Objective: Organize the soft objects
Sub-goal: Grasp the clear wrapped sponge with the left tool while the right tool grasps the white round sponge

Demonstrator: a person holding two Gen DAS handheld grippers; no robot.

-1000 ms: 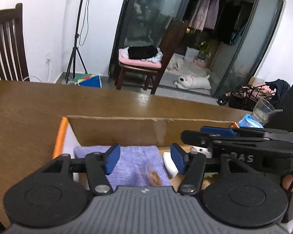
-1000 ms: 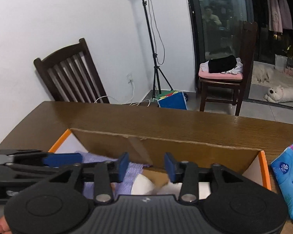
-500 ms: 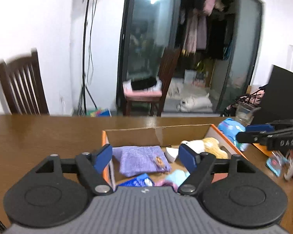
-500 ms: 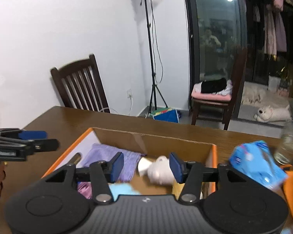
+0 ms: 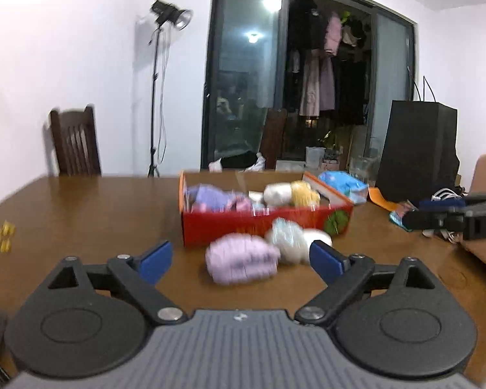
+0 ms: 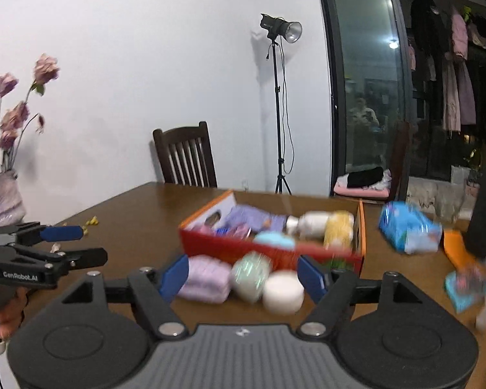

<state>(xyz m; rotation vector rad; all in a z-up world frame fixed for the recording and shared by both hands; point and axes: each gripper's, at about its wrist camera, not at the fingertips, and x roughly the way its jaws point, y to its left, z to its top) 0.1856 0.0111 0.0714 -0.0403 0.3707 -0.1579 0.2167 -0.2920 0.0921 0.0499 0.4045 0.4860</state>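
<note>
In front of the red box (image 5: 265,223): three soft rolls on the table (image 5: 81,214), both grippers empty.
The left gripper (image 5: 241,261) and right gripper (image 6: 243,275) point slightly down, jaws opening with nothing clamped. The lilac roll (image 5: 241,261), mint roll (image 6: 251,275) and white roll (image 6: 283,291) touch, so one grasp may push a neighbour away.

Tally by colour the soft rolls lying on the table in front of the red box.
Lilac roll: 1
Pale green roll: 1
White roll: 1
Total: 3, all outside the red box.
</note>
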